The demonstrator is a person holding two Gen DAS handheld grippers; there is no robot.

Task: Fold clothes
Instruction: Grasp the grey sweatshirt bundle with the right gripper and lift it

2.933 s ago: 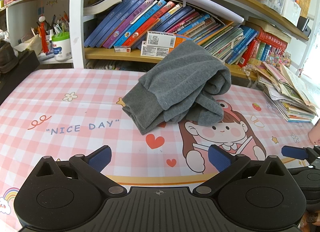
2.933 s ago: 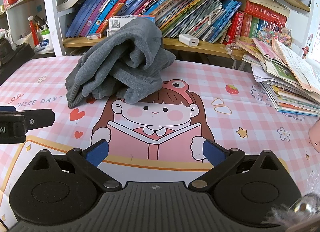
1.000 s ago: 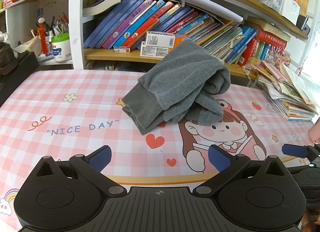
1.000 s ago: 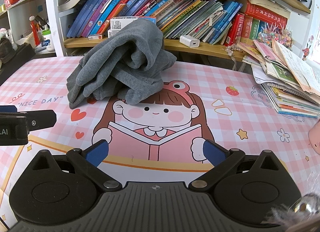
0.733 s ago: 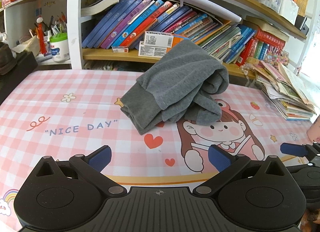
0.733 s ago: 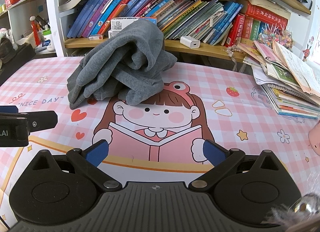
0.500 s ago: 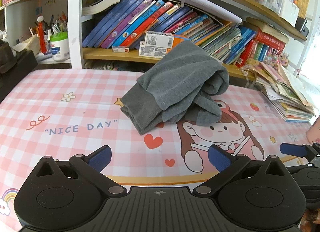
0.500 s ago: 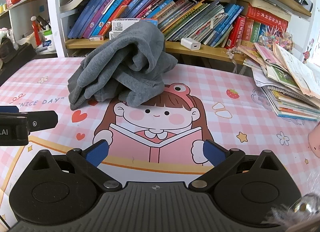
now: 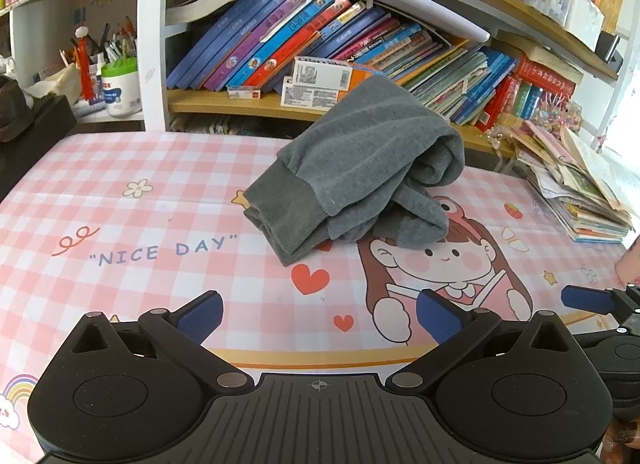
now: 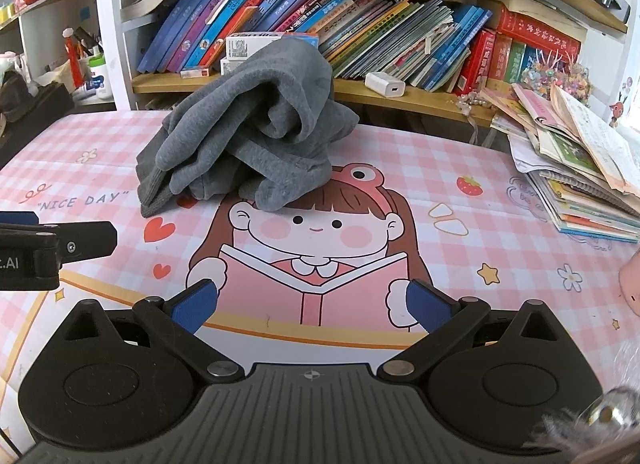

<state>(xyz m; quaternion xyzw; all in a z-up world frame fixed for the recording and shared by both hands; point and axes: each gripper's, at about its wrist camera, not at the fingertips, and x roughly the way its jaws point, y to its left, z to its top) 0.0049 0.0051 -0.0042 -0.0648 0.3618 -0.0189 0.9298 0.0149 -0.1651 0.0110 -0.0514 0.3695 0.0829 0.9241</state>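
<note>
**Both grippers wait short of the crumpled garment**

The grey garment lies bunched mid-counter, near the bookshelf. Left gripper and right gripper hover apart from it, fingers spread wide, empty, presumably ready to pick out an edge

Both cameras sit low over the bench, each looking forward across its own claw toward the bookshelf at the back. The left view looks from the left side, with the right claw poking in at its right edge. The right view looks from further right, with the left claw at its left edge. Both share the grey garment, at middle distance, and the book pile.
</note>
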